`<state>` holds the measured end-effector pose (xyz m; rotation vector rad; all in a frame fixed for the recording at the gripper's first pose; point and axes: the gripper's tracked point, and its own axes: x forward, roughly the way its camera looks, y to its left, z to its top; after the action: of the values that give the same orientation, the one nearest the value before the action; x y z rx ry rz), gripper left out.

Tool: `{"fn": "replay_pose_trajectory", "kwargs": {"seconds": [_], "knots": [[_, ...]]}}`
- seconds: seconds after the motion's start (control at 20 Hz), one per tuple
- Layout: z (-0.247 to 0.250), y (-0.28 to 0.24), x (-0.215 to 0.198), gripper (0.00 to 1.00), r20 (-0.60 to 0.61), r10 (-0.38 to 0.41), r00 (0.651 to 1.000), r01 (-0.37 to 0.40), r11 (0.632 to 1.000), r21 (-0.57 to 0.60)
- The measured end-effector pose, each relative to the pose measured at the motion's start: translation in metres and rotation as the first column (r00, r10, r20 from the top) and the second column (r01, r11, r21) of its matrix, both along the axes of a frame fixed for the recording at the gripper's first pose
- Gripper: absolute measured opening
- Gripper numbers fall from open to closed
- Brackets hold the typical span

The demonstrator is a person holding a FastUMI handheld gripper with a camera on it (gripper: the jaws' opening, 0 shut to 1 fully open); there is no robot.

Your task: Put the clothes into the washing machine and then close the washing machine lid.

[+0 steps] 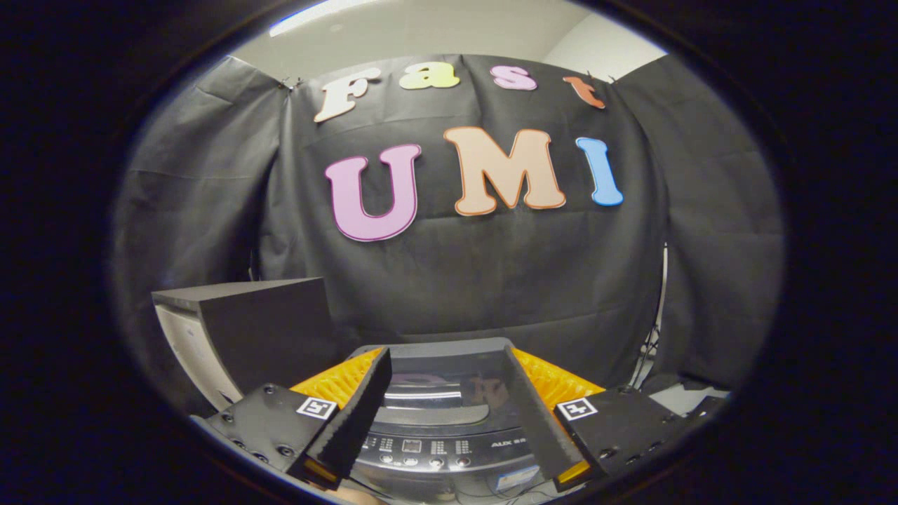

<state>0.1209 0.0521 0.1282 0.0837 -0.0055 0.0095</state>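
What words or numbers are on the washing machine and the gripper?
Control panel of the washing machine: print by the buttons, too small to read.
Sticker below the panel: blurred, unreadable.
Square markers on the open gripper, whose fingers frame the machine's lid: black-and-white patterns, no words.

The gripper (449, 393) hangs with its fingers (354, 414) spread wide and nothing between them; the gap at 12 o'clock is free above the washing machine (435, 449), whose glossy lid (438, 389) lies flat and blocks the way down. A dark box (259, 330) stands at 10 o'clock. The black cloth wall (491, 280) bounds everything beyond.
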Motion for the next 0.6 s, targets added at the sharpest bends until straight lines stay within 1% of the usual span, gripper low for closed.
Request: {"fn": "replay_pose_trajectory", "kwargs": {"seconds": [0.2, 0.3, 0.5, 0.6], "knots": [[-0.012, -0.007, -0.033, 0.98, 0.040, 0.010, 0.999, -0.008, 0.998, -0.058], [-0.024, -0.014, -0.044, 0.98, 0.045, 0.002, 0.999, 0.002, 0.996, -0.088], [-0.040, -0.018, -0.067, 0.98, 0.061, 0.002, 0.998, 0.003, 0.995, -0.097], [-0.050, -0.022, -0.074, 0.98, 0.051, -0.007, 0.999, 0.012, 0.995, -0.103]]}}
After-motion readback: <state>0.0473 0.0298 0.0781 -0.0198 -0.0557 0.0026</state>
